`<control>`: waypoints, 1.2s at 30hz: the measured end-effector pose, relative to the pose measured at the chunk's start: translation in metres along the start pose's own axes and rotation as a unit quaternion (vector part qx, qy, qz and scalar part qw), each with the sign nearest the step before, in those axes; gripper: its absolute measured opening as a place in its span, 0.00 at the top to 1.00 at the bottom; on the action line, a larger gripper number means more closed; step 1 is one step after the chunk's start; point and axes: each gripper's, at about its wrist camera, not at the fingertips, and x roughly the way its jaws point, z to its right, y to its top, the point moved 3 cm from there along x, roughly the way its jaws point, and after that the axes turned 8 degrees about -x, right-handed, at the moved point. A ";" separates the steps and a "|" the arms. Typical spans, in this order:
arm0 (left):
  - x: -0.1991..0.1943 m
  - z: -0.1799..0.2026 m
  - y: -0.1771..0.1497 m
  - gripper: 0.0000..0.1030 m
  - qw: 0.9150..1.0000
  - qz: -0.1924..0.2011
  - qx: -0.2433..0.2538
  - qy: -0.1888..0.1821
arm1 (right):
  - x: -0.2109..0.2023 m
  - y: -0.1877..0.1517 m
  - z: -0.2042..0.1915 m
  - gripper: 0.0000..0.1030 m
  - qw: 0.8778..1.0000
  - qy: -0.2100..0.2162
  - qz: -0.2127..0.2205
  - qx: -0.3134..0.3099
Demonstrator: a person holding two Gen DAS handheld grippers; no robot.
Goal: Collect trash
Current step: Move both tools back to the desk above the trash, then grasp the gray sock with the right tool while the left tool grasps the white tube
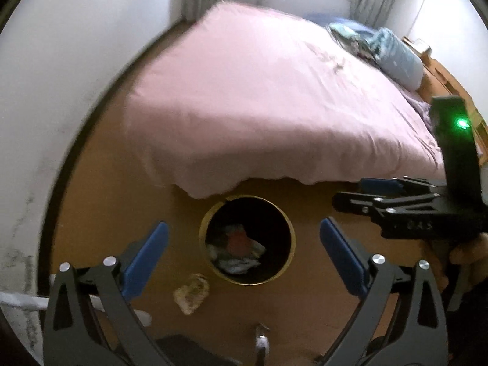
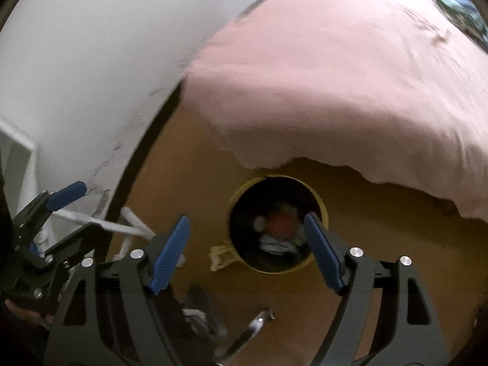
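A round dark bin with a gold rim (image 1: 293, 238) (image 2: 325, 210) stands on the brown floor at the foot of the bed. Crumpled trash (image 1: 241, 250) (image 2: 280, 228), red and white, lies inside it. A crumpled clear wrapper (image 1: 192, 294) (image 2: 221, 257) lies on the floor just left of the bin. My left gripper (image 1: 244, 253) hangs open above the bin, holding nothing. My right gripper (image 2: 247, 244) is also open and empty over the bin; in the left wrist view the right gripper (image 1: 347, 192) shows side-on at the right. The left gripper (image 2: 56, 218) appears at the left edge.
A bed with a pink sheet (image 1: 259, 97) (image 2: 350, 76) overhangs just behind the bin, with pillows (image 1: 396, 58) at its far end. A white wall with a black baseboard (image 2: 143, 164) runs on the left. White rods (image 2: 100, 222) stand by the wall. A small metal object (image 1: 260, 332) lies near.
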 end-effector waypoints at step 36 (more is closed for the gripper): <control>-0.400 -0.328 -0.340 0.07 0.856 0.117 -0.402 0.302 | 0.025 -0.103 -0.609 0.30 0.810 0.224 -0.049 -0.539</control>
